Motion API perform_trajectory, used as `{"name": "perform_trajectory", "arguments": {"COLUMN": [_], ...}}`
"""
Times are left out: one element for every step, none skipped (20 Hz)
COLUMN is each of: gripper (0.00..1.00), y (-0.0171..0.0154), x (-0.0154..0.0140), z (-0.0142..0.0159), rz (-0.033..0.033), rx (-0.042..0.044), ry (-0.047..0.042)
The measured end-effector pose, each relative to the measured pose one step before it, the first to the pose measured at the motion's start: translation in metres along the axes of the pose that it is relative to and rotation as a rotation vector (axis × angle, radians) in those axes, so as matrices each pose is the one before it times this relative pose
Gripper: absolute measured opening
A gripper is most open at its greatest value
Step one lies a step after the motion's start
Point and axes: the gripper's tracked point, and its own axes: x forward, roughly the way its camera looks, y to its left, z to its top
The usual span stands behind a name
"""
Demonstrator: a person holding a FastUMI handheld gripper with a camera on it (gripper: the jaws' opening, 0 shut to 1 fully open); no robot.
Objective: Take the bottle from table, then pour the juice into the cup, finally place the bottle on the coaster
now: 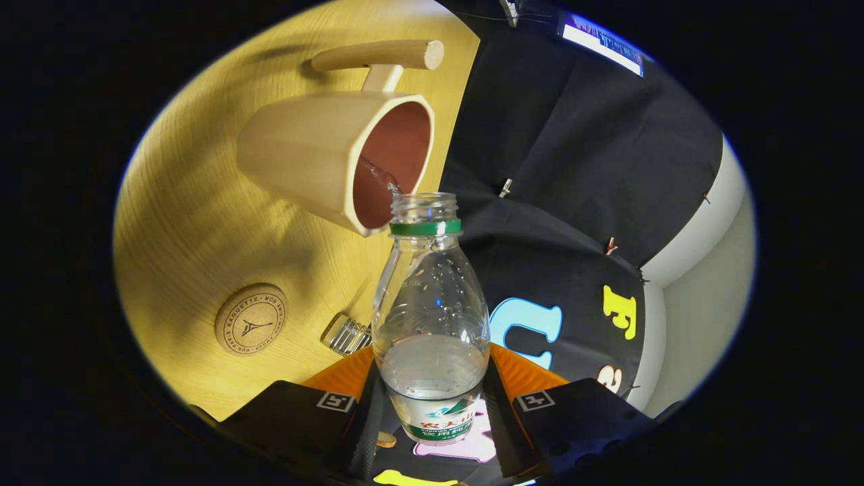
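Two fingers of the hand-held gripper (435,412) clamp the clear plastic bottle (432,317), tipped so liquid runs into the pale wooden cup (317,158) on the table (196,223). Pouring is under way; next, level it and carry it to the round cork coaster (251,319).

Gripper (432,412) fingers clamp the bottle (432,317) at lower centre, its mouth at the wooden cup (317,158) rim, upper left; liquid streams in. Coaster (251,319) on table (196,223), lower left, beside a clear cap (347,334).
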Motion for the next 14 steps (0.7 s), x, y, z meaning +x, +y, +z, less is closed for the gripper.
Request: {"name": "perform_trajectory", "arguments": {"gripper": [0.71, 0.71, 0.71, 0.71, 0.71, 0.71, 0.71, 0.71, 0.71, 0.71, 0.71, 0.71, 0.71, 0.71], "y": [-0.00154, -0.00148, -0.00094, -0.00172, -0.00121, -0.00202, -0.00217, -0.00073, -0.00048, -0.00011, -0.00021, -0.00063, 0.00028, 0.0001], "x": [0.00185, -0.00007, 0.0001, 0.00003, 0.00025, -0.00021, 0.00203, 0.00027, 0.00021, -0.00049, -0.0001, -0.0011, -0.00027, -0.00066], "z": [0.00035, 0.00105, 0.00089, 0.00014, 0.00084, 0.00128, 0.00107, 0.00116, 0.00046, 0.0006, 0.00047, 0.0006, 0.00094, 0.00099], "rz": [-0.00198, -0.00451, 0.00042, -0.00315, -0.00165, -0.00191, -0.00431, -0.00254, 0.00029, 0.00107, 0.00216, 0.00062, 0.0017, 0.00028], "rx": [-0.01084, -0.01155, -0.00791, -0.00835, -0.00841, -0.00953, -0.01149, -0.01052, -0.00749, -0.00333, -0.00849, -0.00957, -0.00644, -0.00537], "ry": [-0.00337, -0.00364, -0.00888, -0.00306, -0.00579, -0.0061, -0.00533, -0.0063, -0.00522, -0.00496, -0.00648, -0.00123, -0.00314, -0.00355]}}
